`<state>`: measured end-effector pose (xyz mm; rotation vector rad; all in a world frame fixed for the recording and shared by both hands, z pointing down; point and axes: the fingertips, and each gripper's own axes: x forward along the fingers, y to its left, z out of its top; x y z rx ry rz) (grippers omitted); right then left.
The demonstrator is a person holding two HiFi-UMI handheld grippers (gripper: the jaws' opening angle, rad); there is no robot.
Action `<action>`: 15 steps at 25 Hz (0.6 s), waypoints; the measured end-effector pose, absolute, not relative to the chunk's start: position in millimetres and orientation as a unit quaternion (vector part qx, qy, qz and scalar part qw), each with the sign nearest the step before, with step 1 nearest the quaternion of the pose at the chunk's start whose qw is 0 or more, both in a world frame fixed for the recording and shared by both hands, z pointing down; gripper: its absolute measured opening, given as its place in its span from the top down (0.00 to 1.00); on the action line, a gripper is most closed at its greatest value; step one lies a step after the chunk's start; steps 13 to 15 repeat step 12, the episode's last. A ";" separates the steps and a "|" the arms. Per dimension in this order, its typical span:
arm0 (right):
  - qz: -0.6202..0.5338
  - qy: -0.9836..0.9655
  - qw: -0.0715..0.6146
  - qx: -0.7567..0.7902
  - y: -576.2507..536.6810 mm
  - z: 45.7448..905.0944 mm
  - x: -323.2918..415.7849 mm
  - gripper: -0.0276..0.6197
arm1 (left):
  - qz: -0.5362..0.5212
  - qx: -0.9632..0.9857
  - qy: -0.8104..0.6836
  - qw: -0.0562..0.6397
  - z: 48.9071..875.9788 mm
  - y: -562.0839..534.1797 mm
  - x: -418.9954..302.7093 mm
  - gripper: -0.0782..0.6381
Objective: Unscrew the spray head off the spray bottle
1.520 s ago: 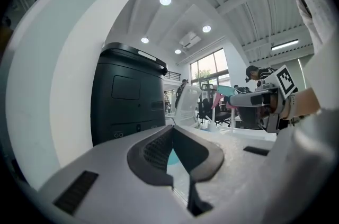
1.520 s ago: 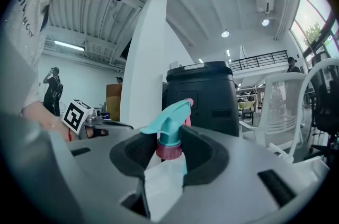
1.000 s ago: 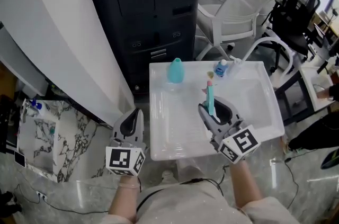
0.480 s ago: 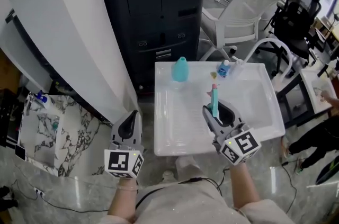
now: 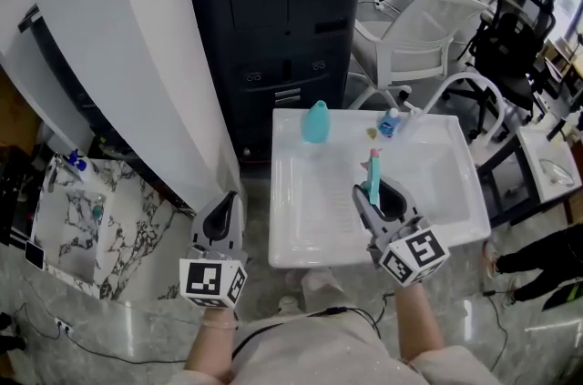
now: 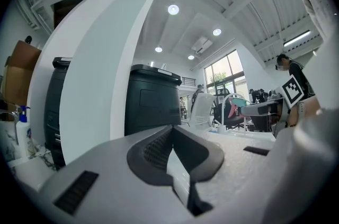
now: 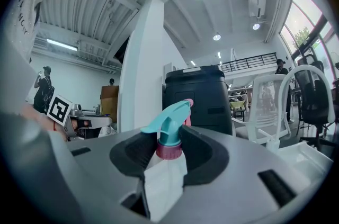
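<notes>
Our right hand-held gripper [image 7: 169,148] grasps the teal spray head [image 7: 170,121] at its pink collar. Only the right gripper view shows this grip. The head view places it over the middle of the tabletop [image 5: 305,212]. What is under the collar is hidden. Our left hand-held gripper [image 5: 223,208] is clenched on nothing, beyond the left edge. A teal bottle [image 5: 315,122] stands at the far edge, well apart.

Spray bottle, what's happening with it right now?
A person works two hand-held claws. The right claw grips the spray bottle just below its teal spray head, which is not yet off, over the white tray. The left claw is shut and empty, off to the tray's left.
</notes>
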<state>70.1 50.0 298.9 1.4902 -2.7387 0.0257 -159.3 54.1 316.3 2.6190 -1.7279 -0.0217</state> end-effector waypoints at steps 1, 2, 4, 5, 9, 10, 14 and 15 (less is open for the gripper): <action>0.008 -0.878 0.011 0.479 50.2 298.7 70.4 0.73 | -0.008 0.834 -0.552 0.001 315.6 54.6 -160.4 0.88; 0.008 -0.878 0.010 0.479 50.2 298.5 70.4 0.73 | -0.009 0.833 -0.553 0.001 315.2 54.7 -161.7 0.88; 0.008 -0.877 0.008 0.480 49.7 298.2 70.2 0.73 | -0.010 0.832 -0.554 0.000 315.4 54.2 -164.1 0.88; 0.009 -0.877 0.007 0.480 49.3 298.3 70.1 0.73 | -0.010 0.832 -0.555 0.000 315.6 54.0 -164.7 0.88; 0.012 -0.877 0.006 0.480 48.2 299.0 70.5 0.73 | -0.012 0.831 -0.556 0.001 314.9 53.2 -165.2 0.88; 0.012 -0.877 0.007 0.480 48.0 299.3 70.7 0.73 | -0.013 0.831 -0.556 0.001 314.7 52.9 -165.0 0.88; 0.013 -0.877 0.007 0.481 47.8 300.0 71.3 0.73 | -0.013 0.831 -0.556 0.002 314.4 52.3 -164.4 0.88; 0.013 -0.877 0.007 0.481 47.8 300.0 71.3 0.73 | -0.013 0.831 -0.556 0.002 314.4 52.3 -164.4 0.88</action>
